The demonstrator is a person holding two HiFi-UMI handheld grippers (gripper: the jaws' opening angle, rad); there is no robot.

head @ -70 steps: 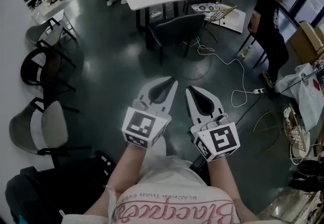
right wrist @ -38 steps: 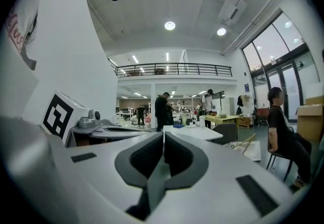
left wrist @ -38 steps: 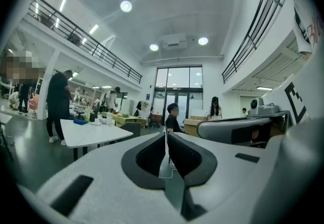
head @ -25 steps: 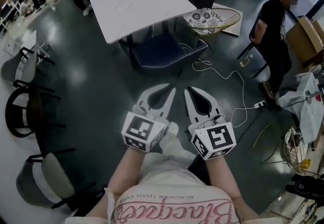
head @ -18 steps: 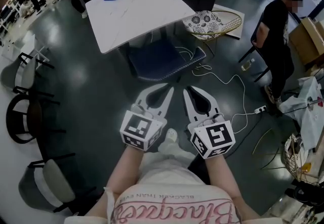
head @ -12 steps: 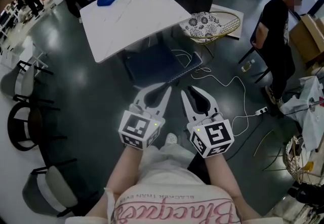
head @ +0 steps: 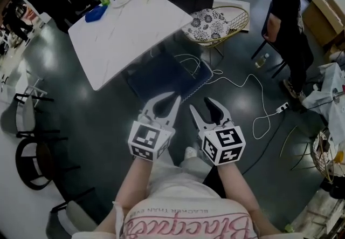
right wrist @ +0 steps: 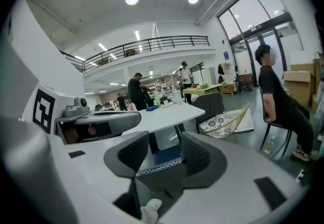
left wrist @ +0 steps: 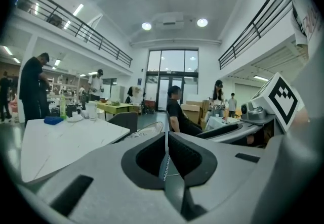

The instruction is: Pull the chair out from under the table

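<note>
Jaws of the left gripper sit pressed together, empty. The right gripper is opening. Only the right gripper view shows the dark chair's stitched back edge in the gap between its jaws. The head view shows that chair tucked under the white table.

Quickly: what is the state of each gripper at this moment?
Left gripper: closed, holding nothing.
Right gripper: jaws opening, gripping nothing; the chair backrest shows in the gap between them.
</note>
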